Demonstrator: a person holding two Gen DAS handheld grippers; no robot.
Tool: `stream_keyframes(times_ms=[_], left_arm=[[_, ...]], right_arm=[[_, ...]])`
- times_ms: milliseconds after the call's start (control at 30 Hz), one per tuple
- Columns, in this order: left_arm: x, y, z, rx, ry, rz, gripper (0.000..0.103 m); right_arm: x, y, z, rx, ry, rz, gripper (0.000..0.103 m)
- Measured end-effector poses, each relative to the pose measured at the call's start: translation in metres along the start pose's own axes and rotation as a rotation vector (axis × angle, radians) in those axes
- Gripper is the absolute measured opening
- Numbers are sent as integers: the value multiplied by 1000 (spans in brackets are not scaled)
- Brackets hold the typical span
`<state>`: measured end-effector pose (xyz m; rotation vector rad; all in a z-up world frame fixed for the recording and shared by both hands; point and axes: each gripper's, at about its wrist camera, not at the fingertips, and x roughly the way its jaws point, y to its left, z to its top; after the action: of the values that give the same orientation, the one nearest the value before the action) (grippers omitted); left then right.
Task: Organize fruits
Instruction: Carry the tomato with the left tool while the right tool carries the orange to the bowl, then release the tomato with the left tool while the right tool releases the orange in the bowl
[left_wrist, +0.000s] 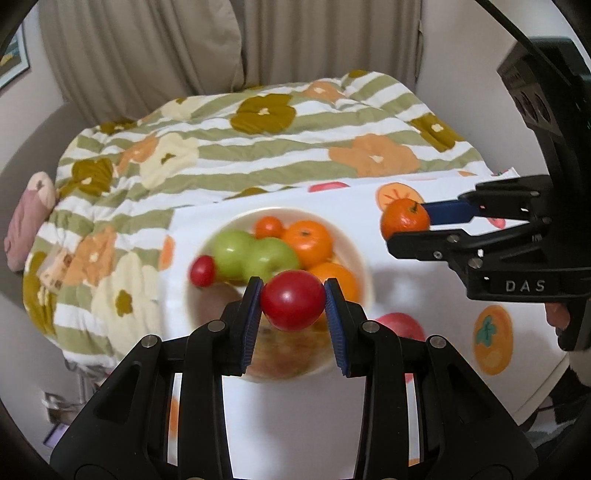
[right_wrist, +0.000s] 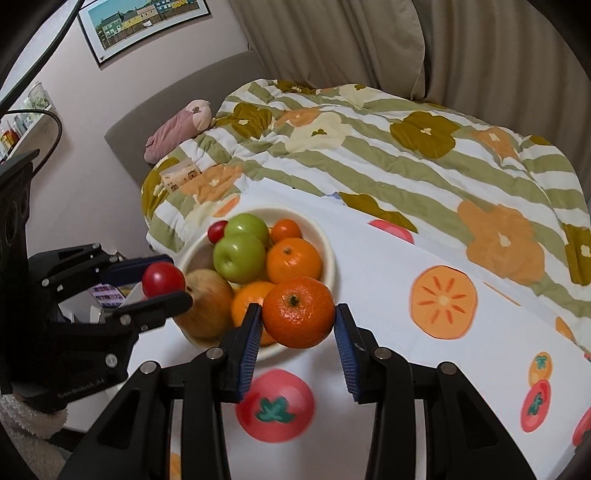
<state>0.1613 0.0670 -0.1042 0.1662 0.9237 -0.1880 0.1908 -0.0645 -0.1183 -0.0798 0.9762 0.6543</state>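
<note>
Left wrist view: red tomato (left_wrist: 292, 300) clamped between the blue pads of the left gripper (left_wrist: 293, 301), held in the air above the near rim of the cream bowl (left_wrist: 354, 236). Right wrist view: orange mandarin (right_wrist: 298, 312) pinched between the pads of the right gripper (right_wrist: 298, 314), likewise off the surface, over the bowl's near edge. Each gripper shows in the other's view, fruit in its jaws, to the side of the bowl.

Bowl contents, right wrist view: two green apples (right_wrist: 240, 256), touching; a small red fruit (right_wrist: 217, 230) at the far rim beside them; three oranges (right_wrist: 293, 260), one small at the back; a brownish apple (right_wrist: 207, 306) against the left wall.

Bowl stands on a white tablecloth (right_wrist: 388, 295) printed with tomatoes and persimmons. Beyond the cloth lies a green-striped floral quilt (right_wrist: 369, 147), a pink soft toy (right_wrist: 177, 129) at its far end. Beige curtains (right_wrist: 480, 48) behind; framed picture (right_wrist: 144, 22) on the wall at left
</note>
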Motion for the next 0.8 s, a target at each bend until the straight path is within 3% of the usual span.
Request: stream_keyframes(times_ms=[333,800], left_arm=[[27,58,11,43,23,-35,38],[68,71,8,143,87,-148,39]], right_arm=[[20,19,14,92,-17,-63,37],[31,16,6,247,-34,-162,37]])
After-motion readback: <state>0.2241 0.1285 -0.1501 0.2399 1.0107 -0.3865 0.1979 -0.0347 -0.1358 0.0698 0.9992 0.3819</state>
